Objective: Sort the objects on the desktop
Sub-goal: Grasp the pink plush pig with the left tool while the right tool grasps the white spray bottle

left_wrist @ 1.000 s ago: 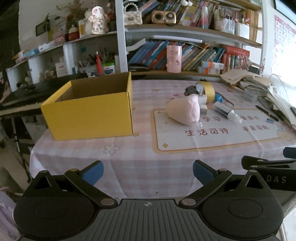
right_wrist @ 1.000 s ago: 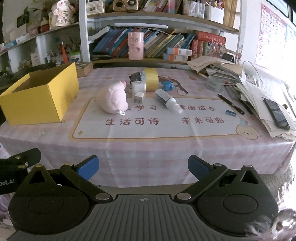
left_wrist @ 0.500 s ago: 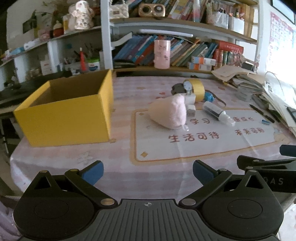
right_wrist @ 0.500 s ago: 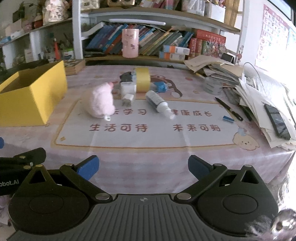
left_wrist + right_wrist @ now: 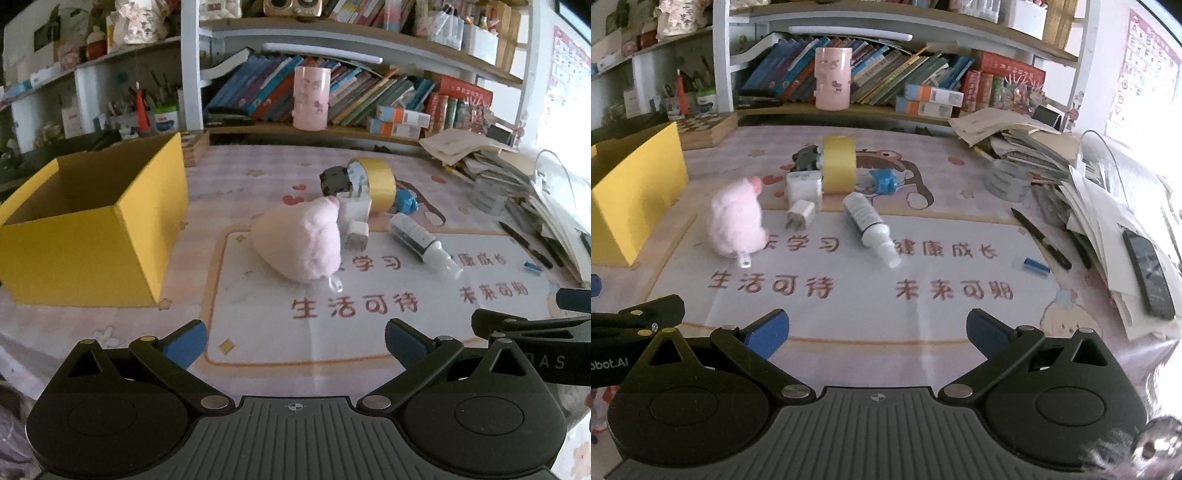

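An open yellow cardboard box (image 5: 92, 225) (image 5: 635, 188) stands at the table's left. A pink plush toy (image 5: 303, 243) (image 5: 737, 221) lies on the printed mat. Behind it sit a white charger block (image 5: 803, 188), a small white plug (image 5: 799, 216), a black object (image 5: 807, 158), a yellow tape roll (image 5: 376, 182) (image 5: 839, 168), a blue clip (image 5: 884, 181) and a white spray bottle (image 5: 421, 240) (image 5: 870, 223). My left gripper (image 5: 295, 341) and right gripper (image 5: 877, 332) hover open over the mat's near edge, holding nothing.
A stack of papers (image 5: 1108, 195) with a phone (image 5: 1148, 273) fills the right side. A black pen (image 5: 1041, 238), a small blue eraser (image 5: 1036, 266) and clear tape rolls (image 5: 1006, 181) lie near it. A pink cup (image 5: 833, 83) and books line the back shelf.
Both grippers have moved forward over the table toward the objects, which now look closer. Both stay open. Nothing on the table has shifted.
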